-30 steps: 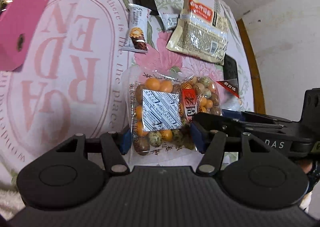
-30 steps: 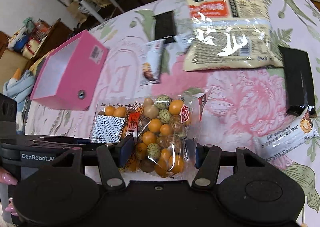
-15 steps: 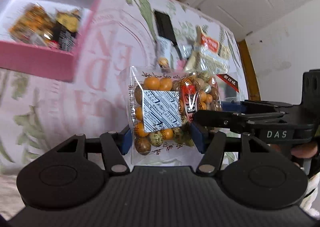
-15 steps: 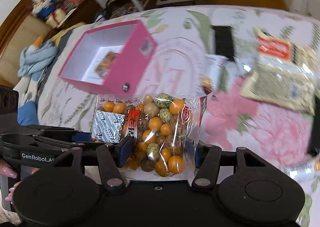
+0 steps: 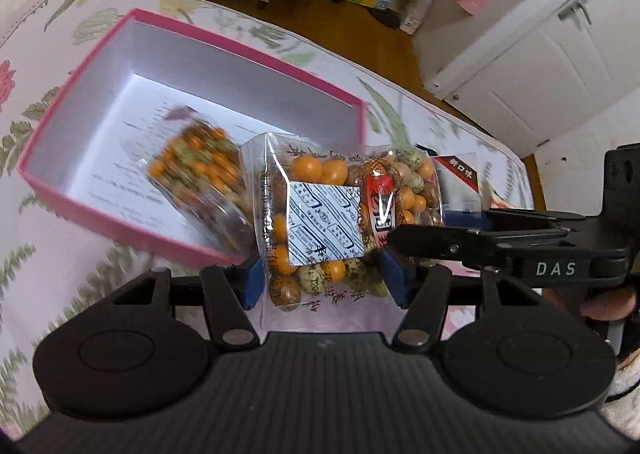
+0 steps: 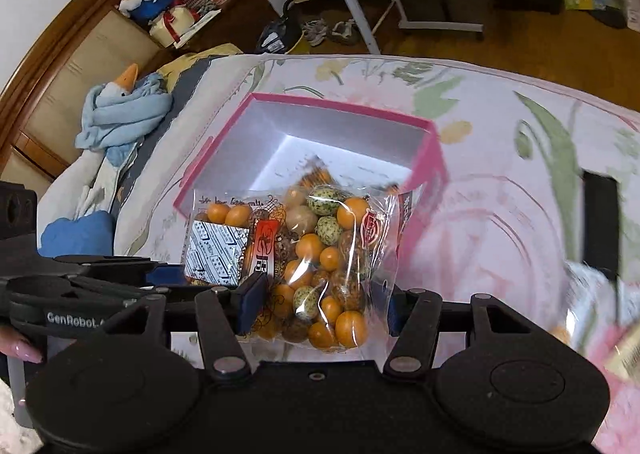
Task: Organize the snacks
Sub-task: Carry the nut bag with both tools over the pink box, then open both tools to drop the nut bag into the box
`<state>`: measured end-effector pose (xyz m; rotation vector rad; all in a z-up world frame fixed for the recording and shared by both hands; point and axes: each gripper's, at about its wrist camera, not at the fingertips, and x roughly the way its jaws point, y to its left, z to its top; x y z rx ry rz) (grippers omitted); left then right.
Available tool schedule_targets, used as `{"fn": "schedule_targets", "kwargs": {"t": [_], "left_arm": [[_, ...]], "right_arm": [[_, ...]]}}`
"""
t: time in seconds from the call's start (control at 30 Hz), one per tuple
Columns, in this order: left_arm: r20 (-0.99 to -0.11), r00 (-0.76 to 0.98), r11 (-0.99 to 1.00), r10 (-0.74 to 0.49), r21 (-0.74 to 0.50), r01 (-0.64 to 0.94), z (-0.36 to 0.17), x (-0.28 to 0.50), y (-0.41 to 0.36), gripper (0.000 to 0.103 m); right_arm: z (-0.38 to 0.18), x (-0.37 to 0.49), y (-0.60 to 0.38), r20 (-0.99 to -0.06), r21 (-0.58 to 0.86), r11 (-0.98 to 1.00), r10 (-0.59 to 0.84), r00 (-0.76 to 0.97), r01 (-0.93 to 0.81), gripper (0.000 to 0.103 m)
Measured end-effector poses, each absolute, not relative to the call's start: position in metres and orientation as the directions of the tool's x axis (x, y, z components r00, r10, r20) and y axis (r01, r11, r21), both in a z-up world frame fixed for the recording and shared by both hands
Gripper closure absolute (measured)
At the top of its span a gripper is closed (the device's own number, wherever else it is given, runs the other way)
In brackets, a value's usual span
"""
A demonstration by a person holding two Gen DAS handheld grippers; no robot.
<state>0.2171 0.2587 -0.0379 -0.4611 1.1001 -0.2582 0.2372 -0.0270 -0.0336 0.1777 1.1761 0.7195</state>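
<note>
Both grippers have carried the clear nut bag [image 5: 340, 221] from the snack-strewn cloth to the pink box [image 5: 120, 221]. Left gripper [image 5: 324, 278] and right gripper [image 6: 320, 308] each clamp one end; they should lower together, releasing only inside, beside the blurred bag [image 5: 196, 169] already there.

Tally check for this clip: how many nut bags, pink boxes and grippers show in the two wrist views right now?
Clear bags of coated nuts: 2, one held by both grippers, one lying blurred in the box
Pink boxes: 1
Grippers: 2, left gripper and right gripper
Total: 5
</note>
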Motion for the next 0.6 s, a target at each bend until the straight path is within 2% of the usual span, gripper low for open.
{"fn": "schedule_targets", "kwargs": {"t": [0.13, 0.37, 0.5, 0.6], "left_arm": [[-0.784, 0.449, 0.856, -0.429, -0.512, -0.076, -0.058, 0.241, 0.287, 0.046], [-0.808, 0.471, 0.883, -0.354, -0.455, -0.116, -0.085, 0.270, 0.312, 0.043], [-0.832, 0.500, 0.918, -0.239, -0.362, -0.165, -0.089, 0.277, 0.325, 0.040], [-0.844, 0.532, 0.957, -0.075, -0.212, -0.200, -0.091, 0.278, 0.325, 0.038]], "right_arm": [[-0.045, 0.263, 0.005, -0.799, 0.471, 0.775, 0.577, 0.169, -0.420, 0.041], [-0.070, 0.297, 0.043, -0.829, 0.485, 0.809, 0.546, 0.121, -0.333, 0.041], [-0.087, 0.301, 0.058, -0.805, 0.546, 0.797, 0.584, 0.103, -0.257, 0.039], [-0.101, 0.295, 0.071, -0.810, 0.550, 0.800, 0.581, 0.081, -0.238, 0.034]]}}
